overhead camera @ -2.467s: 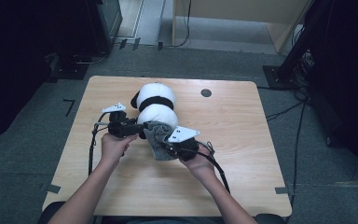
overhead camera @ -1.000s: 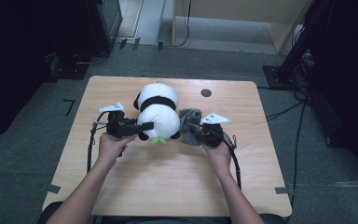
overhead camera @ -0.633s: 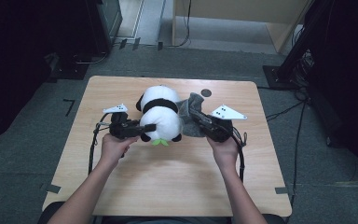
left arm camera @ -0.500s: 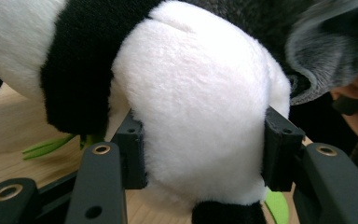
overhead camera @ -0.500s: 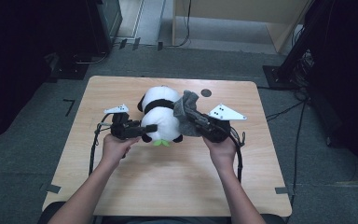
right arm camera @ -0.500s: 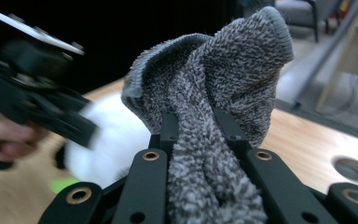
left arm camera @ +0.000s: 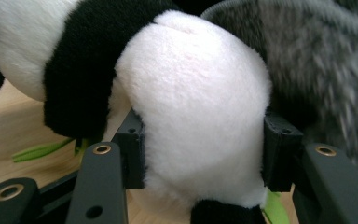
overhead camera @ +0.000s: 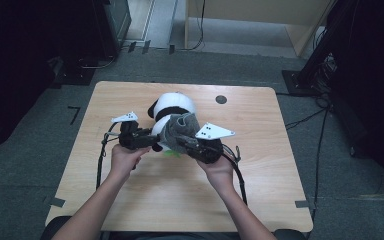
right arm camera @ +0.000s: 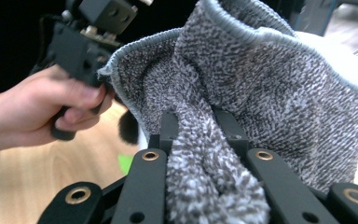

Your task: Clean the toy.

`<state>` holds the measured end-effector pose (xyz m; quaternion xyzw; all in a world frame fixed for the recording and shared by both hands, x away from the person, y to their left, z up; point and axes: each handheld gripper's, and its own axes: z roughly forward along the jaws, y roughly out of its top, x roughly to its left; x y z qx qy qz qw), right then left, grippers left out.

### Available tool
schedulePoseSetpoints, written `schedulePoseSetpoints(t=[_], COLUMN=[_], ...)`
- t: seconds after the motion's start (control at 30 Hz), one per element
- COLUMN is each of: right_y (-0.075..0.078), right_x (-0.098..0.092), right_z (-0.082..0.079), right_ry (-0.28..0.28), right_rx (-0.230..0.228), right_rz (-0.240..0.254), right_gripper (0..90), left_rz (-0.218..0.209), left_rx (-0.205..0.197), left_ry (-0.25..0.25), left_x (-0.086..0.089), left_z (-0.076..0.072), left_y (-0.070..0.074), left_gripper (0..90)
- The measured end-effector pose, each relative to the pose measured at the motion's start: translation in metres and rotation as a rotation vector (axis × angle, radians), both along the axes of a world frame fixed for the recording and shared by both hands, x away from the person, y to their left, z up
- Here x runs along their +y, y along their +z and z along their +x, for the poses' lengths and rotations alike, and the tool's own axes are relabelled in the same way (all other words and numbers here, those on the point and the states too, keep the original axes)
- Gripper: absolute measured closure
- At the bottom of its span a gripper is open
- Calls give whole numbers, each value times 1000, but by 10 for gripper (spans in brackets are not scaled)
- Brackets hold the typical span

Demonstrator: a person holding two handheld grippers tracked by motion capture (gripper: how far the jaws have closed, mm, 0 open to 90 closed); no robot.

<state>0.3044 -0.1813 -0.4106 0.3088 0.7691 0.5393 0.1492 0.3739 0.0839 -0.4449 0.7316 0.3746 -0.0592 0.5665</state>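
Note:
A black-and-white panda plush (overhead camera: 172,104) lies on the wooden table (overhead camera: 280,175). My left gripper (overhead camera: 152,140) is shut on the plush's white rounded end (left arm camera: 196,102), with its pads pressed into the fur on both sides. My right gripper (overhead camera: 182,142) is shut on a fold of a grey knitted cloth (overhead camera: 180,127). The right gripper view shows the cloth (right arm camera: 270,84) bunched between the jaws and opening out over the white plush. Its ribbed hem lies close to the left gripper (right arm camera: 88,37). In the left gripper view the cloth (left arm camera: 321,70) drapes at the right of the plush.
A green felt leaf (overhead camera: 172,153) pokes out under the plush. A small black round disc (overhead camera: 221,99) sits near the table's far edge. Cables trail from both grippers towards the person. Dark equipment and floor surround the table.
The right gripper has carried the grey cloth leftwards and up, from beside the plush onto its near end. The left gripper and the plush have stayed in place.

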Motion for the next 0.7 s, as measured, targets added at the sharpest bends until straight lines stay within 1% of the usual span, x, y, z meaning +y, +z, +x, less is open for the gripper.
schedulePoseSetpoints(t=[0.07, 0.17, 0.27, 0.33, 0.37, 0.57, 0.7], right_y=[-5, -11, -18, -23, -26, -38, -45], right_x=[3, 9, 15, 19, 21, 25, 28], right_z=[0, -1, -2, -3, -3, -1, -1], right_ry=[22, 48, 70, 83, 88, 105, 109], right_rx=[13, 25, 28, 35, 30, 52, 49], right_rz=[-5, -19, -43, -64, -75, -101, -134], right_gripper=[773, 773, 773, 774, 773, 774, 774], left_rz=[-3, 1, 4, -2, 0, -5, -19], left_rx=[7, 0, -3, 1, -2, 1, 6], left_ry=[12, 22, 33, 41, 42, 59, 67], left_x=[1, 3, 5, 7, 7, 10, 12], left_z=[1, 2, 2, 2, 3, 4, 5], left_y=[-1, 0, 0, 1, 1, 1, 1], left_gripper=[466, 468, 472, 475, 476, 479, 480])
